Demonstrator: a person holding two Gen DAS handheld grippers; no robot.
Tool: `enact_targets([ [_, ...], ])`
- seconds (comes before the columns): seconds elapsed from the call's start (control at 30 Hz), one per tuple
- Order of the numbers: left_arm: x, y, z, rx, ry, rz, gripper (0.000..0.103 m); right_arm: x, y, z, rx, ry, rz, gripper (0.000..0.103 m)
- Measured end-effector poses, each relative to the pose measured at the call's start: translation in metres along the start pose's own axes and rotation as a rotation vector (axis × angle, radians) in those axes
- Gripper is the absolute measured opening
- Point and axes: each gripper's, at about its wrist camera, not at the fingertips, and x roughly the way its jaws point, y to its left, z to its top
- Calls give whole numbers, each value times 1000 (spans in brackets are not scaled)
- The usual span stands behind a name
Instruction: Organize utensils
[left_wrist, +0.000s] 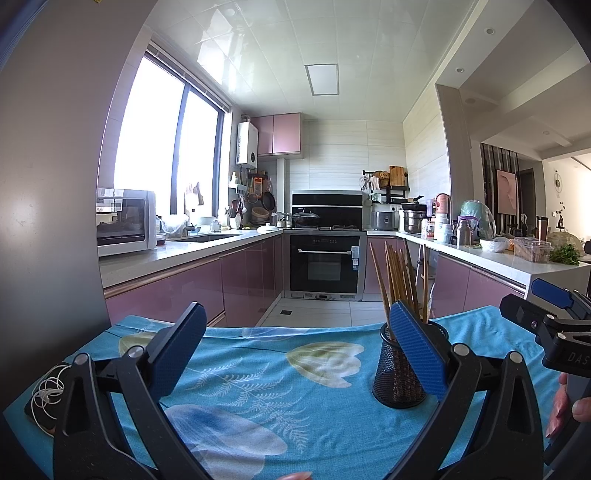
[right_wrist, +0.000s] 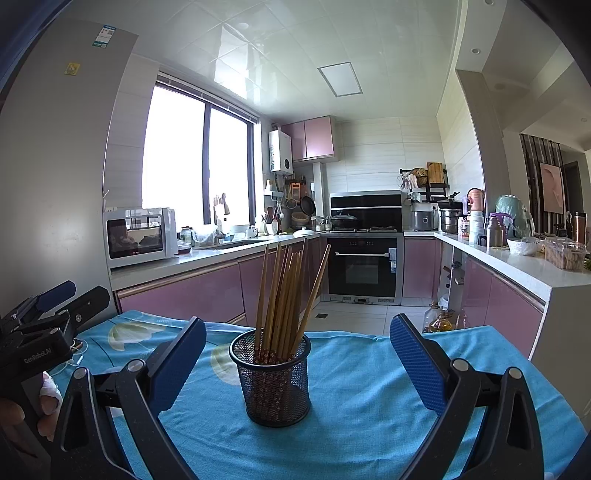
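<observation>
A black mesh holder (right_wrist: 273, 380) stands upright on the blue flowered cloth (right_wrist: 369, 398), with several wooden chopsticks (right_wrist: 284, 295) standing in it. My right gripper (right_wrist: 297, 362) is open and empty, its blue pads on either side of the holder, a little nearer than it. In the left wrist view the holder (left_wrist: 397, 376) stands right of centre, partly behind the right pad, with the chopsticks (left_wrist: 402, 280) rising above. My left gripper (left_wrist: 297, 354) is open and empty over the cloth (left_wrist: 277, 387).
The right gripper shows at the right edge of the left wrist view (left_wrist: 546, 317); the left gripper shows at the left edge of the right wrist view (right_wrist: 44, 325). A white cable (left_wrist: 46, 391) lies at the cloth's left edge. Pink kitchen cabinets (right_wrist: 192, 291) and an oven (right_wrist: 364, 266) stand beyond the table.
</observation>
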Motion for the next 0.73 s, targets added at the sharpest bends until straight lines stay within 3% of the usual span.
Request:
enact_targets([
  [0.57,4,-3,-4,11,27,11,98,4,-6,-6,-6,41,-13,96],
  [0.63,8,0,-5,-2,65,2,98,12,-13,-8,-12,93,-29,96],
  [0.73,18,6,-8,4,129,23,98,40,-37,-19,-16,269,-100,96],
])
